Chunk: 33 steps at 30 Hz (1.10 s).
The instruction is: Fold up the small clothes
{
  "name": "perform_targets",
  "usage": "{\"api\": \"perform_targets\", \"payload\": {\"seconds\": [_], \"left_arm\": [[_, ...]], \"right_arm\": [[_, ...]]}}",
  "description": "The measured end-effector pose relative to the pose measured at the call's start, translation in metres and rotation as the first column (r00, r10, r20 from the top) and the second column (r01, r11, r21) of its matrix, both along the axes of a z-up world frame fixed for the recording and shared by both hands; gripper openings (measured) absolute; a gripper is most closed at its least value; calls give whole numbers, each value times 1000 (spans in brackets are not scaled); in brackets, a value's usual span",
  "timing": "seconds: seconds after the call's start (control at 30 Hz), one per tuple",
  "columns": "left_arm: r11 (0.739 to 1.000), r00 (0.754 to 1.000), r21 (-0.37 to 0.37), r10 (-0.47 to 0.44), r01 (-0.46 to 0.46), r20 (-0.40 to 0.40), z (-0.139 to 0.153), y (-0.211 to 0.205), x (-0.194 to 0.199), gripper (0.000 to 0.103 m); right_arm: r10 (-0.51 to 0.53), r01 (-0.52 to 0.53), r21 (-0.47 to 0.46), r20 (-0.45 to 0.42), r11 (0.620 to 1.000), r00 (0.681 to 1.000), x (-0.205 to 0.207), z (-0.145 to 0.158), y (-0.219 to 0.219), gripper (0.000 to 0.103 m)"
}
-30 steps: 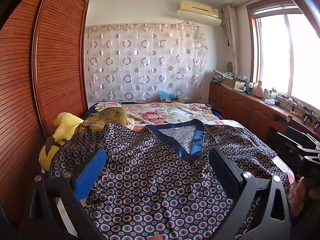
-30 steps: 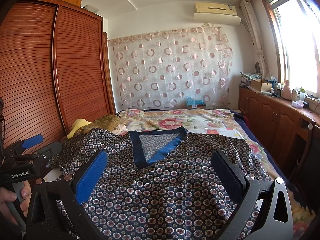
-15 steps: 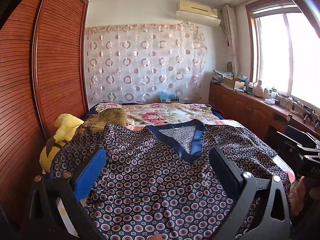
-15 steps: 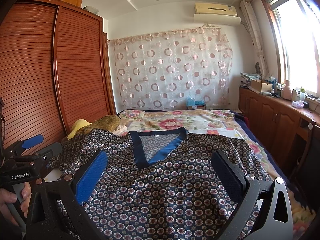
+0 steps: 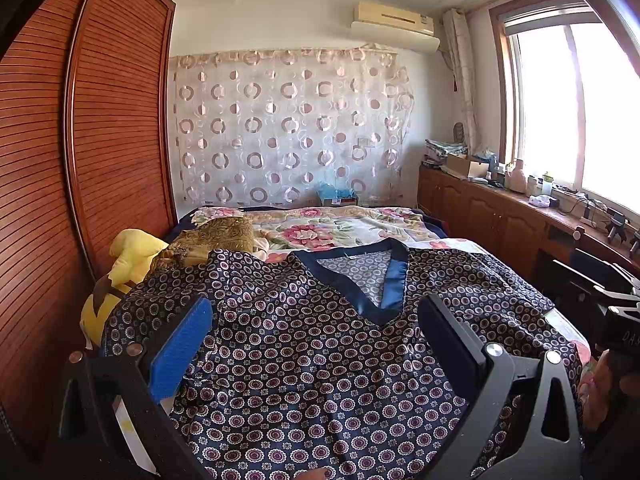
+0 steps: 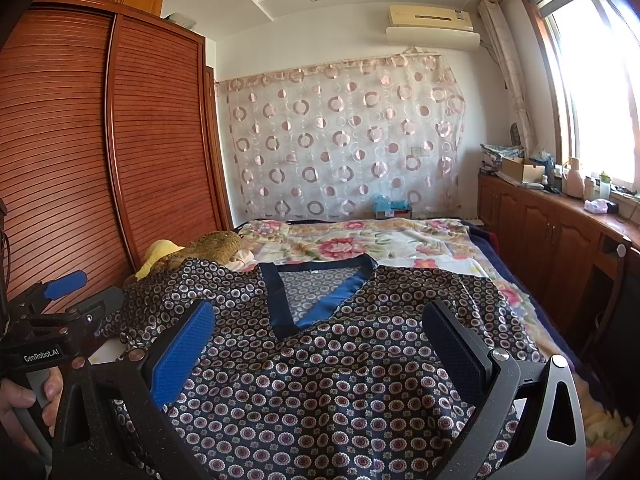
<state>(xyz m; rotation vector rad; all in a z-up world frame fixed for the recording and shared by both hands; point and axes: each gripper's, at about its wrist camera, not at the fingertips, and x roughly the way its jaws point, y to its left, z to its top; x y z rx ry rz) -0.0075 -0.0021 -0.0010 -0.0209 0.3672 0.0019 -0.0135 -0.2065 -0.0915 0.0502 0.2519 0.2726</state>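
Sunlit bedroom, with a bed (image 5: pixel 452 236) filling the middle under a floral cover (image 5: pixel 332 228). Both claws hover above its near end with nothing between their fingers. The left claw (image 5: pixel 316 336) has its jaws spread wide, a blue pad (image 5: pixel 180 348) on one finger and a dark pad on the other. The right claw (image 6: pixel 316 340) stands just as wide apart, with the same blue pad (image 6: pixel 180 354).

Beneath both lies the shirt (image 5: pixel 320 360), navy with small round medallions, spread front up across the near part of the bed. Its blue-trimmed V-neck (image 5: pixel 360 276) points toward the claws, and a sleeve reaches out to each side. From the right wrist view, a hand (image 6: pixel 24 396) grips the left claw's handle at the left edge, beside the shirt's sleeve.

Past the collar the floral cover lies bare. At the shirt's far left corner sit a yellow plush toy (image 5: pixel 124 264) and a brownish patterned cushion (image 5: pixel 224 232), touching each other. A slatted wooden wardrobe (image 5: pixel 100 140) lines the left wall, a circle-print curtain (image 5: pixel 288 128) hangs behind the bed, and a cluttered wooden bench (image 6: pixel 560 216) runs below the window (image 5: pixel 576 108).
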Motion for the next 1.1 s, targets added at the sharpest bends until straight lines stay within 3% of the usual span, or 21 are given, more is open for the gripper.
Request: {"api": "perform_targets", "payload": {"seconds": [1.1], "left_arm": [[1000, 1000, 5, 0, 0, 1, 3, -1, -2, 103]], "right_arm": [[2, -2, 3, 1, 1000, 1000, 0, -1, -2, 103]]}}
